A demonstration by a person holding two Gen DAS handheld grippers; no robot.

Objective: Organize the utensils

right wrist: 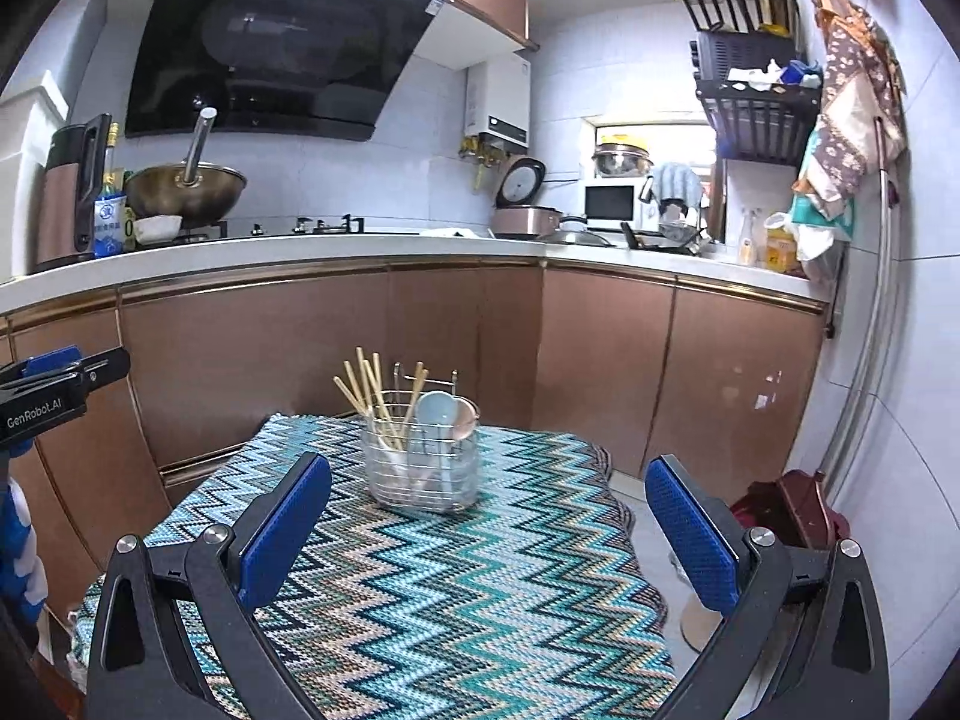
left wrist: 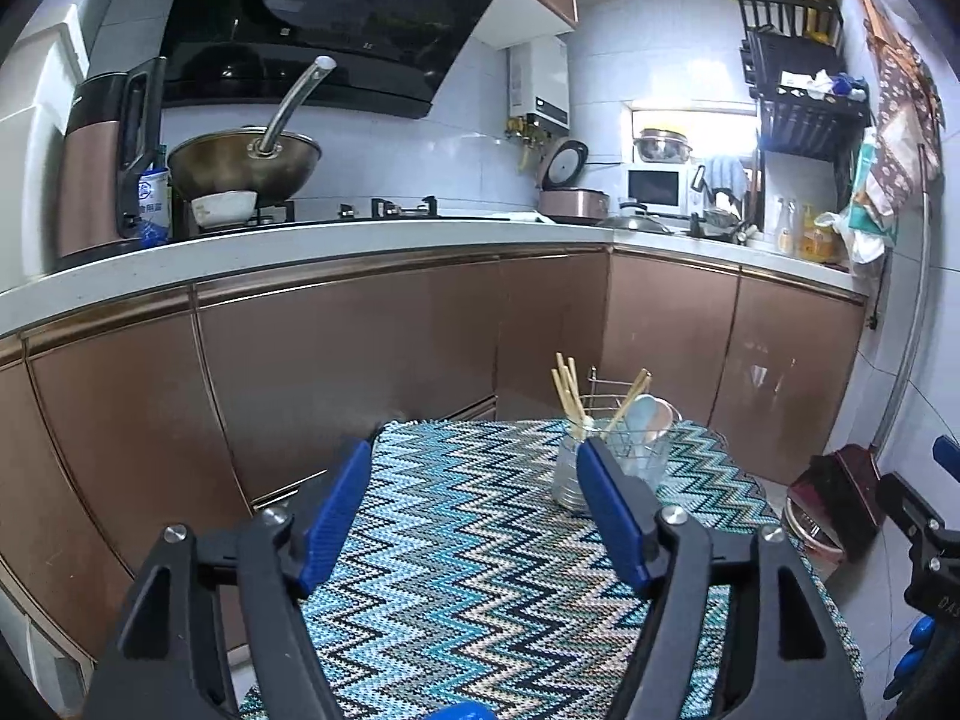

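Left gripper (left wrist: 474, 516), right gripper (right wrist: 489, 531): both hover over zigzag-knit tablecloth (right wrist: 432, 588), short of wire utensil caddy (right wrist: 420, 459). Caddy upright on cloth's far end, holding wooden chopsticks (right wrist: 369, 390), 1 pale blue spoon (right wrist: 435, 411), 1 pink spoon (right wrist: 465, 417). Behind caddy: brown cabinets (right wrist: 300, 348), white counter, wok (right wrist: 186, 189), range hood. Both grippers spread wide, empty, touching nothing.

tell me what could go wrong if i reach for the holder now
1. The chopsticks lean out over the wire holder rim; an open gripper coming in could knock them and perhaps tip the holder.
2. The holder stands near the far edge of the zigzag cloth, so a push might slide it off.
3. The left gripper and right gripper are both open and close together; they may collide.
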